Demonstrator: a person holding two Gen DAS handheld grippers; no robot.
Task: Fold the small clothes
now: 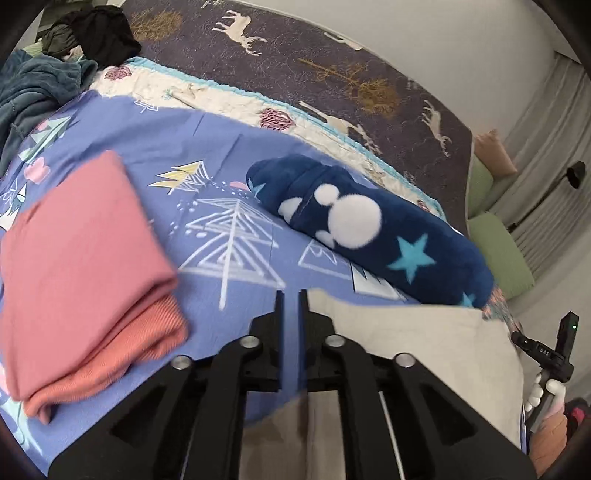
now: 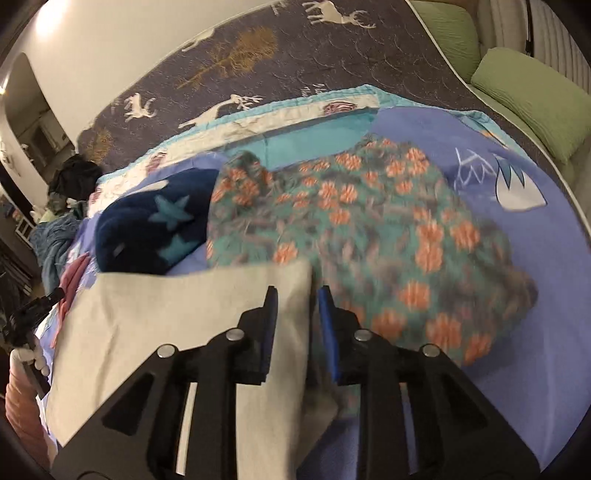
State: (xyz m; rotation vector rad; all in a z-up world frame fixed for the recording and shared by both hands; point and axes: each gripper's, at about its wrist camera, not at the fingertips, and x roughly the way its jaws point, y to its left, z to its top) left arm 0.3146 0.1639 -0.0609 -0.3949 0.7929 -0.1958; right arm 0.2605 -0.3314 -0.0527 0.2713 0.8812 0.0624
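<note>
A beige cloth (image 1: pixel 406 339) lies flat on the blue patterned sheet (image 1: pixel 229 147), stretched between both grippers. My left gripper (image 1: pixel 291 295) stands at its left corner, jaws a narrow gap apart with blue showing between them; the cloth edge lies by the right finger. My right gripper (image 2: pixel 297 291) is open, and the right edge of the beige cloth (image 2: pixel 177 314) runs loose between its blue pads (image 2: pixel 327 306). A folded pink garment (image 1: pixel 85 266) lies to the left. A rolled navy fleece (image 1: pixel 369 229) with stars lies beyond the cloth.
A crumpled floral garment (image 2: pixel 388 229) lies just right of the beige cloth, behind my right fingers. A dark clothes pile (image 1: pixel 92 33) and a teal blanket (image 1: pixel 33 92) sit at the far left. Green cushions (image 2: pixel 528 99) line the bed's right edge.
</note>
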